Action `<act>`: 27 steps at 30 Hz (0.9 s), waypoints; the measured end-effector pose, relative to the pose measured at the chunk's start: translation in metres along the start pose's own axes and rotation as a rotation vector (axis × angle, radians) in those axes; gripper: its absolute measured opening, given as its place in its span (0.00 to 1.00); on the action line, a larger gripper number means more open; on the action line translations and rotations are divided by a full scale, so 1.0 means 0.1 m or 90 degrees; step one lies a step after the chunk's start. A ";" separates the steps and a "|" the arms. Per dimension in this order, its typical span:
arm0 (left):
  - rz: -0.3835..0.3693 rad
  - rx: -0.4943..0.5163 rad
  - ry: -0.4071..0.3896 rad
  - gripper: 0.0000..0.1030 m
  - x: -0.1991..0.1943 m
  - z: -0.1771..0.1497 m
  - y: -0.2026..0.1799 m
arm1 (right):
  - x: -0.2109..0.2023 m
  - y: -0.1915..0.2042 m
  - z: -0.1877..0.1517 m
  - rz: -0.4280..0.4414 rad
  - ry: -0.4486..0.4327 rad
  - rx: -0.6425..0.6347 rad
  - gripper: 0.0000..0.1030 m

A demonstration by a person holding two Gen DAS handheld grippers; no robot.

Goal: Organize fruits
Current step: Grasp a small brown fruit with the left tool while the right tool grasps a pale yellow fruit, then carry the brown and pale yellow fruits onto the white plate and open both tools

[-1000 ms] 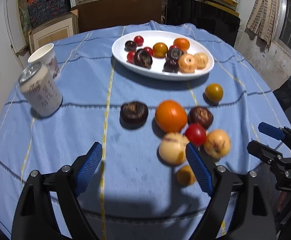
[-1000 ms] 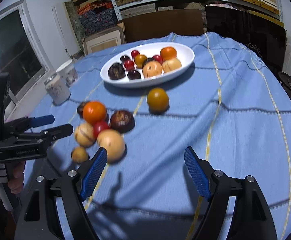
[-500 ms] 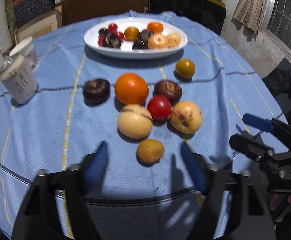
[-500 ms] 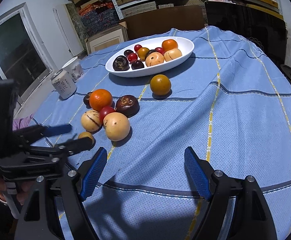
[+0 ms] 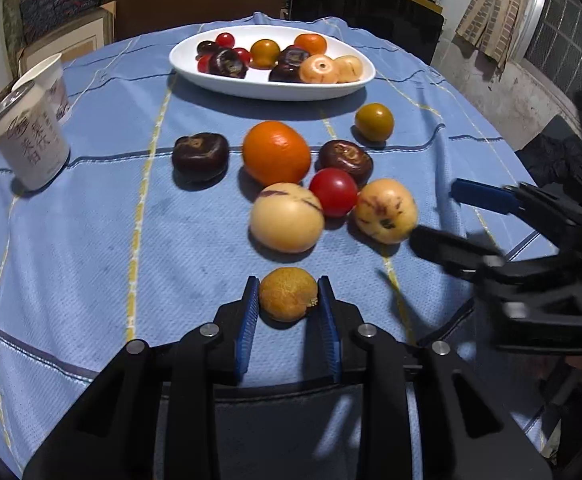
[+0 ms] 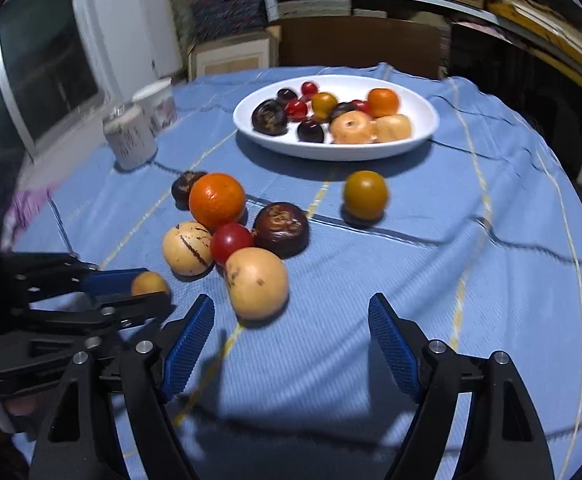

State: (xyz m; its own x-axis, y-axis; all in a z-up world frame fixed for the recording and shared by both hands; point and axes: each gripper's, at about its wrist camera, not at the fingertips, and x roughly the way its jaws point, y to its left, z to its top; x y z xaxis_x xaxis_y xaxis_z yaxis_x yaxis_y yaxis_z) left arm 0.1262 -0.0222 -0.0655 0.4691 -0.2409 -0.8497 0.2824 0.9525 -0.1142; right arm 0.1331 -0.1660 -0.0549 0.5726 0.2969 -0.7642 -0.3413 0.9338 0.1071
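My left gripper [image 5: 289, 298] is shut on a small yellow-orange fruit [image 5: 288, 298] that rests on the blue cloth; the fruit also shows in the right wrist view [image 6: 149, 283]. Beyond it lie two pale yellow fruits [image 5: 287, 222] [image 5: 386, 210], a red tomato [image 5: 333, 191], a big orange [image 5: 276, 152], two dark purple fruits [image 5: 200, 151] [image 5: 345, 156] and a yellow-green fruit [image 5: 374, 121]. A white oval plate [image 5: 267, 86] with several fruits stands at the back. My right gripper [image 6: 291, 330] is open and empty, just short of the nearer pale fruit [image 6: 257, 283].
A drink can [image 5: 31, 142] and a paper cup [image 5: 57, 80] stand at the left of the table. The round table's edge falls away on the right [image 5: 523, 184]. Shelves and boxes stand behind the table.
My left gripper has moved forward and closed on the small yellow-orange fruit. My right gripper has moved forward and left toward the fruit cluster, still open.
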 end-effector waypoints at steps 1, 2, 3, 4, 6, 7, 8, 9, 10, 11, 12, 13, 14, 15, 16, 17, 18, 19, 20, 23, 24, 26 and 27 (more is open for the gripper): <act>-0.001 -0.001 0.000 0.28 0.00 0.00 0.01 | 0.06 0.04 0.03 0.004 0.006 -0.008 0.78; -0.003 -0.002 0.000 0.28 -0.01 -0.01 0.03 | 0.12 0.06 0.04 0.010 0.014 -0.012 0.78; -0.006 -0.001 -0.001 0.28 -0.01 -0.01 0.03 | 0.19 0.08 0.06 0.008 0.025 -0.015 0.77; -0.007 -0.001 -0.001 0.28 -0.01 -0.02 0.04 | 0.25 0.10 0.07 0.007 0.033 -0.018 0.73; -0.011 -0.003 -0.001 0.28 -0.01 -0.01 0.05 | 0.30 0.13 0.09 0.000 0.032 -0.022 0.64; -0.011 -0.004 -0.001 0.28 -0.01 -0.01 0.05 | 0.30 0.13 0.10 0.000 0.030 -0.021 0.53; -0.011 -0.004 -0.001 0.28 0.00 -0.01 0.05 | 0.29 0.13 0.11 0.014 0.028 -0.016 0.39; -0.010 -0.004 -0.003 0.28 0.00 -0.01 0.04 | 0.29 0.12 0.12 0.024 0.033 -0.010 0.39; -0.009 -0.003 -0.003 0.28 0.00 -0.01 0.04 | 0.28 0.12 0.12 0.025 0.035 -0.009 0.39; -0.008 -0.004 -0.003 0.28 0.00 -0.01 0.04 | 0.26 0.12 0.10 0.023 0.036 -0.010 0.39; -0.007 -0.004 -0.002 0.28 0.00 -0.01 0.04 | 0.24 0.12 0.09 0.022 0.035 -0.008 0.39; -0.006 -0.005 -0.003 0.28 -0.01 -0.01 0.03 | 0.20 0.10 0.06 0.021 0.032 0.000 0.39; -0.003 -0.004 -0.004 0.28 -0.02 -0.02 0.03 | 0.16 0.07 0.04 0.023 0.027 0.010 0.39; -0.001 -0.004 -0.006 0.28 -0.03 -0.02 0.04 | 0.13 0.04 0.01 0.026 0.023 0.019 0.39; 0.000 -0.005 -0.008 0.28 -0.05 -0.02 0.04 | 0.09 0.01 -0.01 0.029 0.019 0.028 0.39; 0.002 -0.005 -0.010 0.28 -0.07 -0.02 0.04 | 0.05 -0.02 -0.03 0.030 0.015 0.035 0.39; 0.004 -0.004 -0.013 0.28 -0.12 -0.02 0.04 | -0.01 -0.06 -0.06 0.028 0.007 0.043 0.39; 0.005 -0.003 -0.017 0.28 -0.15 -0.03 0.04 | -0.06 -0.10 -0.07 0.027 0.002 0.049 0.39; 0.006 0.000 -0.024 0.28 -0.20 -0.02 0.04 | -0.11 -0.13 -0.08 0.026 -0.004 0.056 0.39; 0.010 0.010 -0.042 0.28 -0.35 0.01 0.03 | -0.28 -0.26 -0.11 0.025 -0.026 0.076 0.39; 0.007 0.013 -0.047 0.28 -0.40 0.03 0.03 | -0.32 -0.29 -0.10 0.027 -0.033 0.079 0.39; 0.007 0.019 -0.057 0.28 -0.48 0.09 0.02 | -0.41 -0.34 -0.06 0.032 -0.046 0.082 0.39; 0.006 0.023 -0.063 0.28 -0.53 0.16 0.03 | -0.47 -0.36 -0.01 0.033 -0.056 0.081 0.39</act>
State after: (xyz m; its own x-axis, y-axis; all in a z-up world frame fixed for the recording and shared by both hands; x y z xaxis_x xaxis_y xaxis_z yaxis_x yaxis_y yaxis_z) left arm 0.1154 -0.0098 -0.0131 0.5521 -0.2506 -0.7952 0.3068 0.9479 -0.0857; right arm 0.1177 -0.2137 -0.0232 0.6214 0.3560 -0.6980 -0.2778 0.9330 0.2286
